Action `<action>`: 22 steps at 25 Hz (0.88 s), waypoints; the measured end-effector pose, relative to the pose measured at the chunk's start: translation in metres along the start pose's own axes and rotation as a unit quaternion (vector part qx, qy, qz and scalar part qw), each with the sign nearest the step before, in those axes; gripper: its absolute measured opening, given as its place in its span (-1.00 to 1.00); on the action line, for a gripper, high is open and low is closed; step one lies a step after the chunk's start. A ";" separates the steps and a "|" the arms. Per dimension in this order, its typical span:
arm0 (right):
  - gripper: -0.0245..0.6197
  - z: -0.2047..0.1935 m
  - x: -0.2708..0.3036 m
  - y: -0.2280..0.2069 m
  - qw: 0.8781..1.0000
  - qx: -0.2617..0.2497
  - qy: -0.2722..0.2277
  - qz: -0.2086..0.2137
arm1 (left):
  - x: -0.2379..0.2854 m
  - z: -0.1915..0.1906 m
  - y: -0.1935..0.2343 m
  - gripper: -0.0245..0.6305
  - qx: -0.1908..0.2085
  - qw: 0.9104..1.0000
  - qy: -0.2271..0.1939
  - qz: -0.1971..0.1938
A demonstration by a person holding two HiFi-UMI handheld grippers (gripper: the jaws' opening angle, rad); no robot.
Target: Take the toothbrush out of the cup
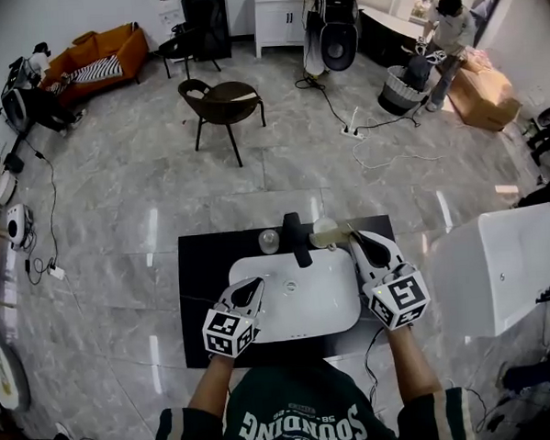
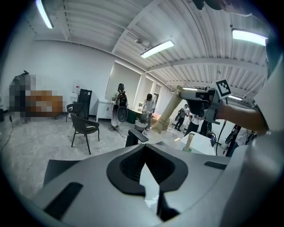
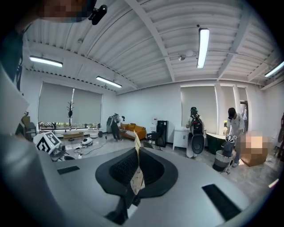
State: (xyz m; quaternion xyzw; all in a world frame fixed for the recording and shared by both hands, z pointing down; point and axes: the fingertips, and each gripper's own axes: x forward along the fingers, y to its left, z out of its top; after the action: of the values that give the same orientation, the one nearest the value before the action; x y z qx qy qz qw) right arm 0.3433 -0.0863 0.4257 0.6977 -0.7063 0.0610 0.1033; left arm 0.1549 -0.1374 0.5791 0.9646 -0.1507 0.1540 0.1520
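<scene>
A black table [image 1: 196, 301] is carrying a white sink [image 1: 307, 307]. The left gripper [image 1: 254, 285] is hovering over the basin, jaws together on nothing. The right gripper [image 1: 354, 241] is clamping the toothbrush [image 1: 329, 227] and holding it right of the faucet [image 1: 297, 236] — clear of the glass cup [image 1: 269, 241] standing at the faucet's left.
</scene>
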 end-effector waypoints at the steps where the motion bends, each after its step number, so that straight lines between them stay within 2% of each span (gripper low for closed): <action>1: -0.80 0.001 0.003 0.005 1.000 0.002 -0.002 0.007 | -0.002 0.000 0.002 -0.89 -0.001 1.000 -0.002 0.003; 6: -0.80 0.002 0.024 0.040 0.998 0.008 -0.006 0.055 | -0.022 -0.007 0.017 -0.89 -0.012 0.999 -0.009 0.029; 12: -0.80 -0.003 0.063 0.102 0.991 0.005 0.006 0.133 | -0.064 -0.016 0.046 -0.89 -0.029 0.997 -0.016 0.072; 17: -0.80 -0.023 0.094 0.162 0.979 0.017 0.022 0.202 | -0.099 -0.037 0.073 -0.89 -0.043 0.992 -0.023 0.113; 22: -0.80 -0.034 0.124 0.233 0.961 0.032 0.044 0.270 | -0.148 -0.052 0.101 -0.89 -0.060 0.985 -0.030 0.157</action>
State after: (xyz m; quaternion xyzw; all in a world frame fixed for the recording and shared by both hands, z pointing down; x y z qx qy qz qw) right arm 0.1117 -0.1951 0.5012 0.4804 -0.8611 0.1396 0.0911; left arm -0.0264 -0.1757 0.6007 0.9224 -0.3135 0.1378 0.1787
